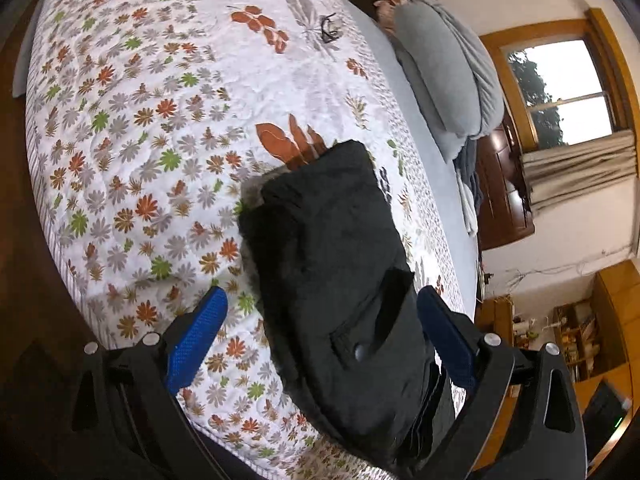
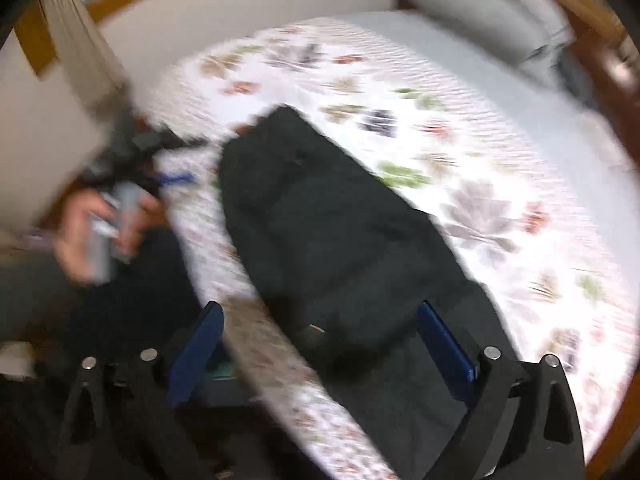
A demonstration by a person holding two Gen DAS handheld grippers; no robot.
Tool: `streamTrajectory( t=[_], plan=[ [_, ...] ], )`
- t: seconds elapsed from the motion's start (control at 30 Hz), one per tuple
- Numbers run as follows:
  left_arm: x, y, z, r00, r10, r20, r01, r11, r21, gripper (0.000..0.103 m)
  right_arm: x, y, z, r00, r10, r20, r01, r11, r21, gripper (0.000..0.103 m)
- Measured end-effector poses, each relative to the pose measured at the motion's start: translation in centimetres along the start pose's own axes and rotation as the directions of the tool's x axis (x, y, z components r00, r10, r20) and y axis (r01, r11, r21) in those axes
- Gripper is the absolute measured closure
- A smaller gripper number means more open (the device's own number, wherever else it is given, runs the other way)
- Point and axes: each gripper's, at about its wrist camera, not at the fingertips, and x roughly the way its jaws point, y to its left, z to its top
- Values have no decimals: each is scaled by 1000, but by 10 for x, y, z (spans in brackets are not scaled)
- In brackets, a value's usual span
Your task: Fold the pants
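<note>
Black pants (image 1: 328, 240) lie folded into a thick bundle on the floral quilt (image 1: 140, 120), a buttoned pocket flap facing up. My left gripper (image 1: 322, 295) hovers over the near end of the bundle, open wide; its left blue pad (image 1: 200, 336) stands clear of the cloth. The right wrist view is blurred. There the pants (image 2: 320, 220) stretch away across the quilt (image 2: 480, 160), and my right gripper (image 2: 319, 308) is open wide above their near end with nothing pinched. A person's hand (image 2: 92, 224) at the left holds the other gripper's handle.
Grey pillows (image 1: 440, 72) are stacked at the head of the bed. Eyeglasses (image 1: 330, 28) lie on the quilt far from the pants. A dark wooden cabinet (image 1: 504, 192), a window with a curtain (image 1: 560, 92) and cluttered shelves (image 1: 580, 340) line the wall beyond the bed.
</note>
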Motion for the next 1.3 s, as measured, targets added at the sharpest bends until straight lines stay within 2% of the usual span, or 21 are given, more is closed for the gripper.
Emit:
streamTrajectory(
  t=[0.07,0.23,0.3,0.43,0.53,0.7,0.8,0.83,0.87,0.97,1.1,1.23,1.27,1.3],
  plan=[
    [8,1,3,1000,5,-13,-5,1000,-27,8,10,-7,35,991,122,-46,-123,992,-15,5],
    [32,-1,8,999,0,-45,-2,999,-43,8,59,-25,122,946,288,-148,-292,956,-7,5],
    [41,3,10,998,-4,-64,-1,997,-82,8,81,-32,149,933,312,-180,-317,948,1,5],
    [57,17,15,996,-15,-90,-1,984,-176,6,153,-30,201,896,342,-283,-358,934,-5,5],
    [63,24,18,996,-42,-84,22,973,-229,3,199,-24,223,874,344,-344,-374,927,-22,5],
    [63,8,19,997,-23,-78,10,987,-161,4,259,-17,247,844,346,-410,-390,920,-27,5],
    [61,2,18,997,-10,-83,-1,992,-130,19,283,-11,259,828,338,-447,-403,913,-57,5],
    [64,2,18,996,3,-90,-15,991,-134,19,288,-10,261,826,334,-454,-403,913,-62,5],
    [67,3,19,996,6,-93,-20,989,-143,19,293,-10,263,824,329,-461,-402,913,-66,5],
    [76,10,25,994,-41,-99,21,981,-192,4,310,-11,267,804,328,-496,-410,910,-63,5],
    [82,13,28,994,-65,-87,44,974,-221,3,330,-6,266,761,345,-549,-449,891,-63,5],
    [76,16,24,995,-62,-81,43,975,-220,3,344,1,262,743,333,-580,-455,888,-73,5],
    [75,17,24,995,-64,-78,45,974,-223,3,345,3,262,749,326,-576,-451,888,-84,8],
    [73,17,23,995,-67,-76,49,973,-227,4,345,4,263,758,321,-568,-447,889,-95,24]
  ],
)
